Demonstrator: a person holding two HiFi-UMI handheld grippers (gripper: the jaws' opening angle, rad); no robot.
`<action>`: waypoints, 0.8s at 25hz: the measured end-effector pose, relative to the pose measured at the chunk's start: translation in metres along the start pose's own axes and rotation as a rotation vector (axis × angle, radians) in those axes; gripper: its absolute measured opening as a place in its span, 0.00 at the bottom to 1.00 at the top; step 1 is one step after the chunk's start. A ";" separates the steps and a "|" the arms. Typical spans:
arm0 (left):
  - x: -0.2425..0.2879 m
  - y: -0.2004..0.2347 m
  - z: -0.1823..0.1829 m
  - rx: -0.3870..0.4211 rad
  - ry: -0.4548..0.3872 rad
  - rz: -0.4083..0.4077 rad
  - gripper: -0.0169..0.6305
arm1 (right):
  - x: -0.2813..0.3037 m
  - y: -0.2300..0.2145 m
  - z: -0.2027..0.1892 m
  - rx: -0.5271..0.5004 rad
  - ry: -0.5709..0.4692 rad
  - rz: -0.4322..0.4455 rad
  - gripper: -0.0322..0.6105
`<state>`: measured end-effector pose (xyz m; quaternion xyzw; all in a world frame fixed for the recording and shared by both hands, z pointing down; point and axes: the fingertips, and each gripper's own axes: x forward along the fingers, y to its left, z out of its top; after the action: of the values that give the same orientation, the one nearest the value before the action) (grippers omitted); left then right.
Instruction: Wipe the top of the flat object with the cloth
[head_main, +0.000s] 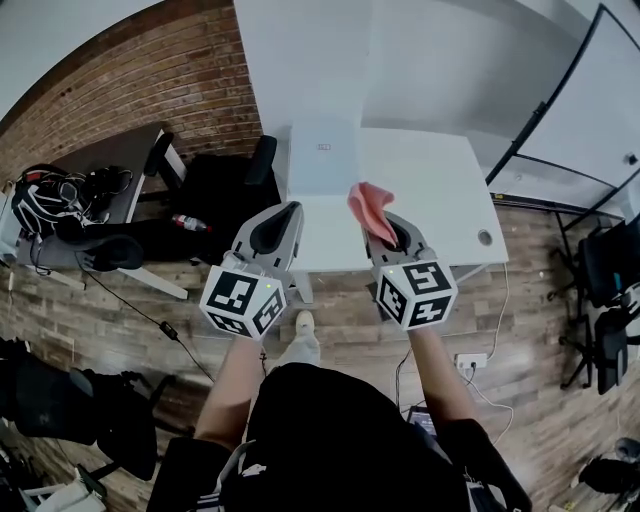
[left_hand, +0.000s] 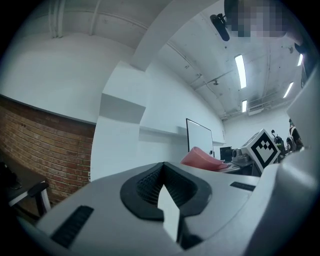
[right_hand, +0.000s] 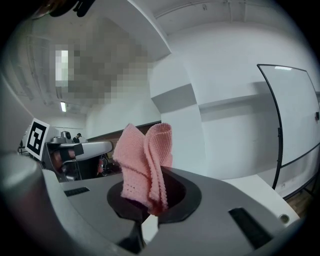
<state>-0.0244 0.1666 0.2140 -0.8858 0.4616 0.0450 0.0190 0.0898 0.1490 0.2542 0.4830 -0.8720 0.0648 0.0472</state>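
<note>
Currently both grippers are held up side by side at the near edge of the white bench (head_main: 430, 180), pointing roughly level toward the wall. Right gripper (head_main: 395, 235) is clamped on the pink cloth (head_main: 370, 208). In the right gripper view the knit fabric stands up in folds out of the closed jaws, clear of the bench surface. Left gripper (head_main: 283, 218) is fully closed with nothing in it; the left gripper view shows its ribbed pads pressed together.

The flat object (head_main: 323, 160) reads as a paler rectangle with a small mark, lying on the bench's far left part against the white column. It sits ahead of the grippers, and the cloth is not touching it.

Around:
- black office chair (head_main: 225, 190) just beside the bench's left end, close to the left gripper's side
- second desk (head_main: 120, 160) further left, with bags and headphones (head_main: 50, 200) piled on it
- cable hole (head_main: 485, 238) near the bench's right front corner
- brick wall (head_main: 150, 80) on the left, glass-framed panel (head_main: 600, 100) on the right
- wood-look floor (head_main: 350, 330) with a cable and a power strip (head_main: 470, 360) — more dark chairs (head_main: 610, 270) at far right
- the person's shoe (head_main: 303, 325), showing below the bench edge between the two marker cubes
</note>
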 end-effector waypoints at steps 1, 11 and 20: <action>0.008 0.008 -0.001 -0.003 0.001 -0.002 0.04 | 0.010 -0.004 0.001 0.003 0.002 -0.003 0.12; 0.079 0.100 -0.013 -0.045 -0.007 -0.024 0.04 | 0.112 -0.039 0.008 0.039 0.047 -0.047 0.12; 0.129 0.166 -0.020 -0.074 0.009 -0.092 0.04 | 0.187 -0.062 0.027 0.087 0.067 -0.088 0.12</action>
<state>-0.0852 -0.0354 0.2229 -0.9063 0.4185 0.0571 -0.0136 0.0427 -0.0442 0.2586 0.5198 -0.8443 0.1166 0.0579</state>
